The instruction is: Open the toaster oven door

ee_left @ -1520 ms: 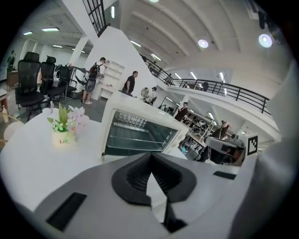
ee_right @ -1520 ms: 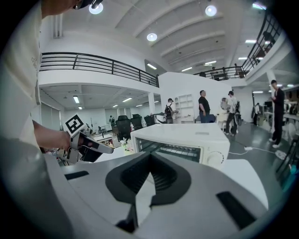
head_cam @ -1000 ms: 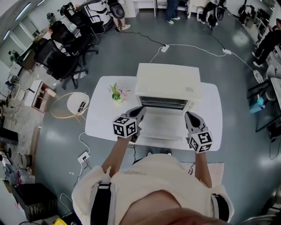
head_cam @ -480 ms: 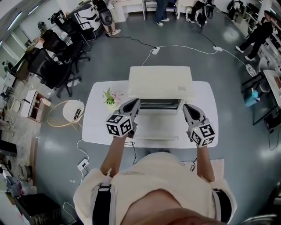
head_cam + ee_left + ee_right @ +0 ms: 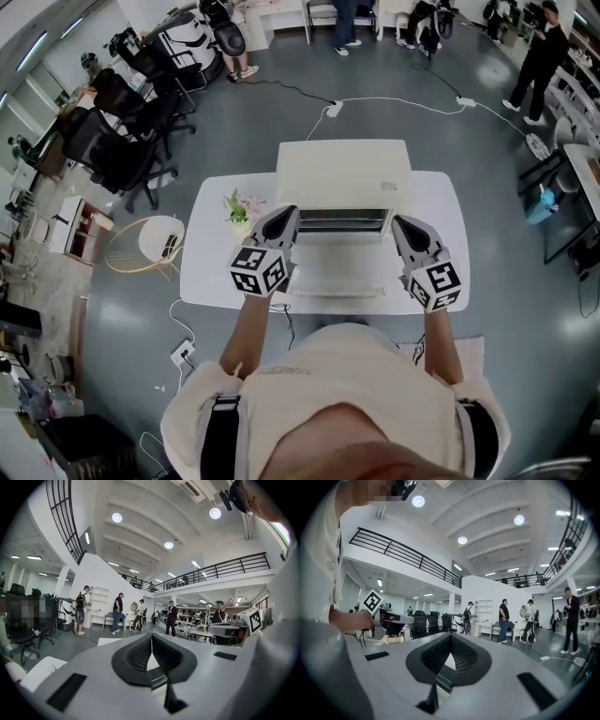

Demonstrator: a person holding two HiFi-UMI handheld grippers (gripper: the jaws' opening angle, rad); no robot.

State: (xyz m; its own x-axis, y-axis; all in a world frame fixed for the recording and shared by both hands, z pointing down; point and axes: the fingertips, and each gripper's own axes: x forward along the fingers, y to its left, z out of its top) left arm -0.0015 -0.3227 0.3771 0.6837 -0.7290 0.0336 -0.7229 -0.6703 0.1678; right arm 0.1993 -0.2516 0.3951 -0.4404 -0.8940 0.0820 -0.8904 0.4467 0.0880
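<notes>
Toaster oven (image 5: 342, 173), cream-coloured, stands at the far middle of a white desk (image 5: 217, 272), seen from above. Its door (image 5: 337, 262) appears to be already dropped down flat toward the person, leaving a dark slot with wire racks showing at the oven's front. Judged from this, the opening looks done or very nearly done, and at most a last settling of the door is left.

The left hand-held gripper (image 5: 286, 217) sits just beside the door's left edge and the right hand-held gripper (image 5: 401, 225) just beside its right edge. In each gripper view the jaws are pressed together at the tips with nothing between them.

A small bunch of flowers (image 5: 238, 206) lies on the desk left of the oven.

No brand or wording can be read. A small mark on the oven's top is too tiny to make out, and the gripper cubes carry only black-and-white square markers.
</notes>
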